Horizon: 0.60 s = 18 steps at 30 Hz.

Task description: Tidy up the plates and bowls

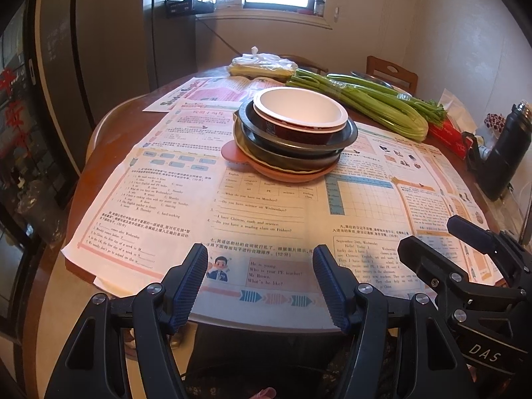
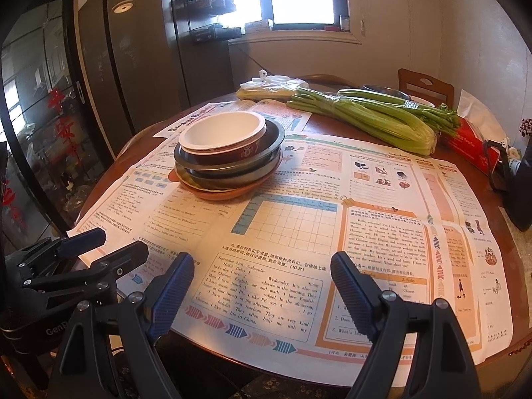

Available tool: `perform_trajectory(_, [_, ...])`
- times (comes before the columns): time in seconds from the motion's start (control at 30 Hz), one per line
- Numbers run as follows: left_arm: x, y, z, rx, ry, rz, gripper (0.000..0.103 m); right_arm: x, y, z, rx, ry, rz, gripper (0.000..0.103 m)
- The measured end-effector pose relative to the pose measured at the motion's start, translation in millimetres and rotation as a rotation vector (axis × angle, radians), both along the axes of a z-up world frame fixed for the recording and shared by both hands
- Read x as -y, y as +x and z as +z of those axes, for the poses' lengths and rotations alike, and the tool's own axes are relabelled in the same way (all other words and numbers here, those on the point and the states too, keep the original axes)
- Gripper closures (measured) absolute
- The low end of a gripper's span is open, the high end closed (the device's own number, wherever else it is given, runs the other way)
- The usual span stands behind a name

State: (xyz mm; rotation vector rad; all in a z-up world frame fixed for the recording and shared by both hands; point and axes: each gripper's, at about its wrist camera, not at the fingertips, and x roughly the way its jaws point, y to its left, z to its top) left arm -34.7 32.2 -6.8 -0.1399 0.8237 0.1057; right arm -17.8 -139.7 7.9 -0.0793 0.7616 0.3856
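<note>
Left claw point(image 1: 260, 277), right claw point(image 2: 262, 287) part-open, empty, near surface point(image 2: 139, 139) edge. Stack point(image 1: 294, 136) sits askew; clumsy grab could topple white bowl point(image 1: 299, 106).

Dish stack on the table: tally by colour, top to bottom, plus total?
White-lined red bowl: 1
Dark bowls/plates: 3 visible rims, count uncertain where they nest
Orange plate: 1, at the bottom
Total: about 5 dishes in one stack. Both grippers, left gripper and right gripper, are empty, short of it.
</note>
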Motion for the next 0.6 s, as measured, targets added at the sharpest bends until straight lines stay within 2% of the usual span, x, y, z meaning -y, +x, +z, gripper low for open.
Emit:
perform_trajectory(0.4, [-6, -10, 5, 0.028, 0.004, 0.008, 0.036, 0, -13, 2, 0.006, 0.001, -0.022, 0.019])
perform_trajectory(0.6, [-28, 4, 1, 0.018, -0.001, 0.053, 0.035, 3, -9, 1, 0.0, 0.007, -0.02, 0.019])
